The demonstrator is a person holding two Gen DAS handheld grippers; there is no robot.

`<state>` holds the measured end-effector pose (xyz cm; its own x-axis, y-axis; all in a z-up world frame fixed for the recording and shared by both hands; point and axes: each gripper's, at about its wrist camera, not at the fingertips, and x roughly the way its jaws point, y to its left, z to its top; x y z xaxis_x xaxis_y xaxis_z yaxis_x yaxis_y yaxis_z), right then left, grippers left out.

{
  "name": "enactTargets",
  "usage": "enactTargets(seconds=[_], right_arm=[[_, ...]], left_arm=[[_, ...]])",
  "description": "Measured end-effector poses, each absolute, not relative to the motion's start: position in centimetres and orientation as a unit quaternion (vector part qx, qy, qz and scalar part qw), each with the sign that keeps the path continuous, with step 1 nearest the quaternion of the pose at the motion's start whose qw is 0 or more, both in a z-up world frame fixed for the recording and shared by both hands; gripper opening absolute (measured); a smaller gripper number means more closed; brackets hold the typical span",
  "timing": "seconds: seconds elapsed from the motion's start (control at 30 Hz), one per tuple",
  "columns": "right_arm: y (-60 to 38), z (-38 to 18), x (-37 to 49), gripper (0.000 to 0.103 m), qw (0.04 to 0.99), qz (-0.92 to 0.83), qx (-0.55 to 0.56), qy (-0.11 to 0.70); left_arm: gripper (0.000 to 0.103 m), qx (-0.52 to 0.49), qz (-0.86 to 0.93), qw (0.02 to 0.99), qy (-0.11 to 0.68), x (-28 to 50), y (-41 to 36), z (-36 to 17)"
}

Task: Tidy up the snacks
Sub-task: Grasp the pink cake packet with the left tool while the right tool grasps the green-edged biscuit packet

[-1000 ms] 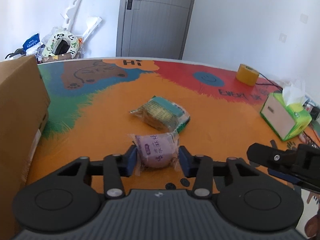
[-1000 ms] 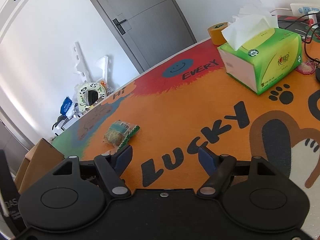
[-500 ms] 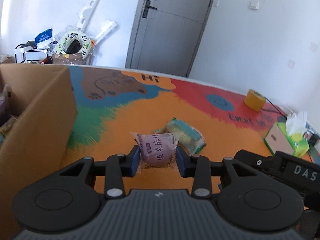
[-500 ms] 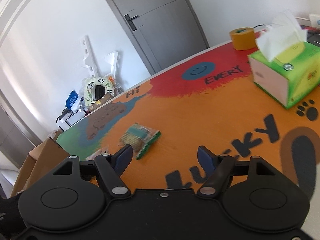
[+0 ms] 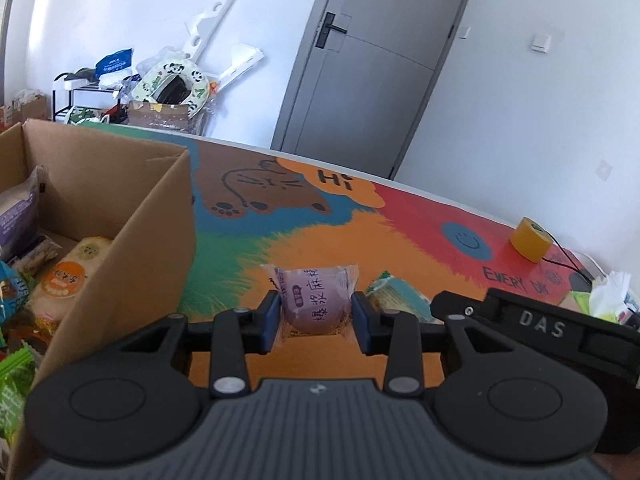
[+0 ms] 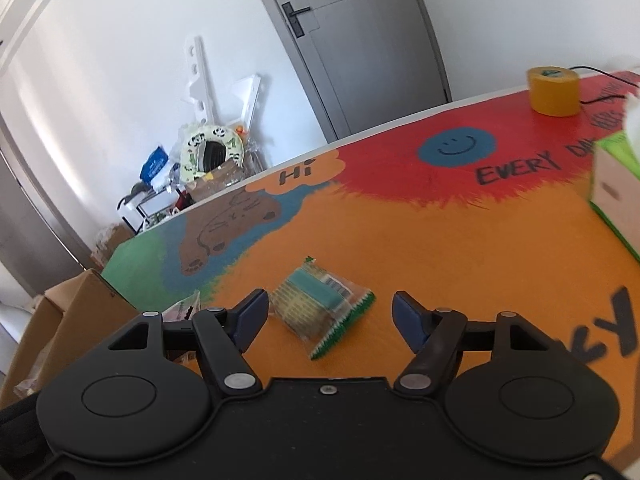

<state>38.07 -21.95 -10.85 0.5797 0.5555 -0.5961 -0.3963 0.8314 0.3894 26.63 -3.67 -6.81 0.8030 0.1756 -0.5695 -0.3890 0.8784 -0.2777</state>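
My left gripper (image 5: 315,314) is shut on a purple wrapped snack (image 5: 314,298) and holds it above the table, just right of the open cardboard box (image 5: 132,240), which holds several snack packs (image 5: 66,276). My right gripper (image 6: 326,314) is open, its jaws on either side of a green-edged cracker pack (image 6: 320,310) lying on the orange tabletop. That pack also shows in the left wrist view (image 5: 396,300), partly hidden behind the right gripper's black body (image 5: 532,324).
A yellow tape roll (image 6: 554,90) stands at the far red edge of the table. A green tissue box (image 6: 618,188) stands at the right. The cardboard box (image 6: 72,312) is at the left. Clutter stands by the wall beyond the table.
My left gripper has carried the purple snack up and left toward the box, whose inside now shows. My right gripper has moved left and closer to the cracker pack, now between its jaws.
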Motion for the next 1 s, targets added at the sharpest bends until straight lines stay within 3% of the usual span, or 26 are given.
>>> enactTargets(seconds=[0.17,0.27,0.57,0.63,0.7,0.73,0.9,1.0], right_arm=[[-20.6,-11.3,38.7,0.071,0.882,0.278,0.092,0.37],[-20.1,-11.6,39.1,0.085,0.881,0.279,0.089,0.372],[-18.7,-12.0,39.8,0.087,0.882,0.287,0.073,0.366],[-18.4,-12.1,39.6,0.077,0.881,0.29,0.066,0.369],[-18.4,-12.4,39.5,0.042,0.876,0.29,0.062,0.382],[-18.6,-12.5,39.4,0.041,0.872,0.295,0.069,0.385],[-20.1,-12.0,37.9,0.002,0.876,0.291,0.07,0.379],[-21.2,-12.1,37.1,0.002,0.875,0.287,0.076,0.382]], left_arm=[[0.037,-0.189,0.155,0.93,0.273,26.9,-3.4,-7.0],[0.037,-0.188,0.159,0.931,0.271,27.0,-3.3,-6.8],[0.037,-0.188,0.174,0.928,0.272,26.6,-2.5,-6.8],[0.037,-0.188,0.176,0.927,0.274,26.4,-2.3,-6.8],[0.037,-0.188,0.176,0.926,0.276,26.2,-2.2,-6.8],[0.037,-0.188,0.176,0.926,0.276,26.1,-2.2,-6.8],[0.037,-0.187,0.175,0.926,0.277,25.5,-2.5,-6.8],[0.037,-0.187,0.167,0.927,0.278,25.2,-3.0,-6.7]])
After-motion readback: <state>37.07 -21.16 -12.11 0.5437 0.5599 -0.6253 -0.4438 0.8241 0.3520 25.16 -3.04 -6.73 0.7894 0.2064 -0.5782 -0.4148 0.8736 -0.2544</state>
